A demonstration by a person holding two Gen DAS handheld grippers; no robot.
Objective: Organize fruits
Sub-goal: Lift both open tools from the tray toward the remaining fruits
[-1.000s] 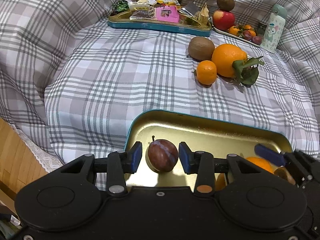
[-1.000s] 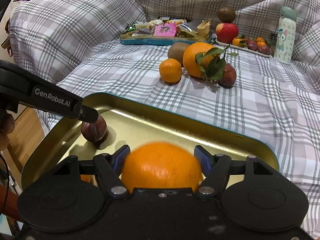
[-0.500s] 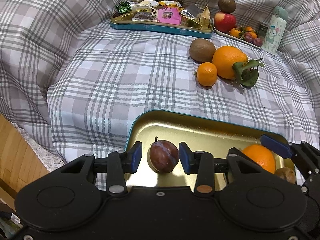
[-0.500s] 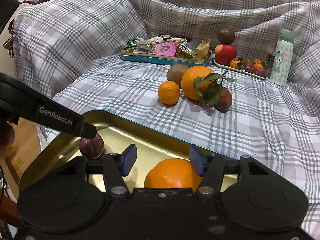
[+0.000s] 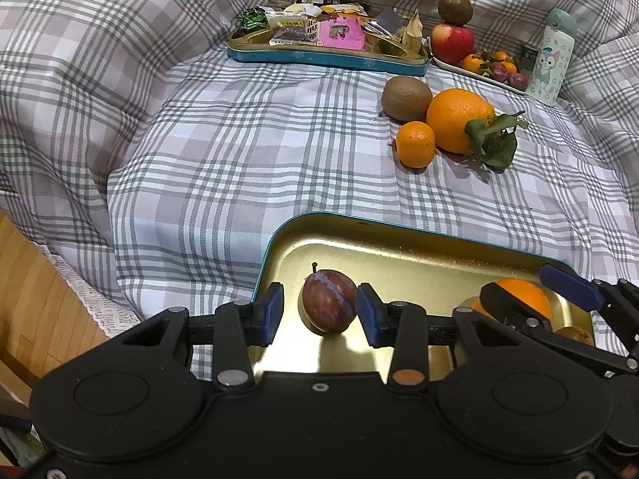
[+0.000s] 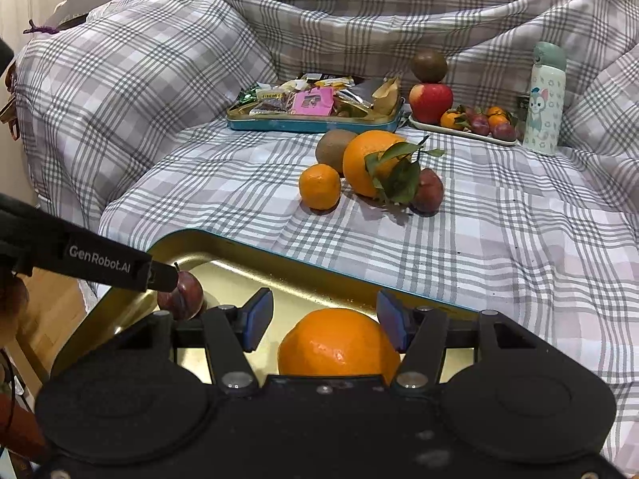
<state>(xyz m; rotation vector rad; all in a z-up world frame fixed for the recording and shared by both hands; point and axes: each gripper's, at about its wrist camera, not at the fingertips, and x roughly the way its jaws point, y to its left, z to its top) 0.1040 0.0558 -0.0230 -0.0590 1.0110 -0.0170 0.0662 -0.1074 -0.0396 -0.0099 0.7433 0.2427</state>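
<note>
A gold tray with a teal rim [image 5: 399,255] [image 6: 247,275] lies on the near checked blanket. My left gripper [image 5: 319,311] is open; a dark plum [image 5: 329,304] rests in the tray between its pads, untouched. My right gripper [image 6: 325,315] is open above an orange [image 6: 339,343] lying in the tray; the orange [image 5: 523,299] and the right gripper also show in the left wrist view. The plum [image 6: 181,293] shows behind the left finger. On the blanket lie a kiwi [image 5: 405,94], a big leafy orange [image 5: 459,119], a mandarin [image 5: 415,144] and a plum [image 6: 429,191].
A teal tin of snack packets [image 5: 327,46] sits at the back. A white plate [image 6: 463,131] holds an apple with a kiwi on top and small fruit. A cartoon bottle [image 6: 545,99] stands at the right. Wooden floor [image 5: 36,299] drops off at the left.
My right gripper opened and let go of the orange, which now lies in the tray. Both grippers have drawn back a little. The plum has stayed in place.
</note>
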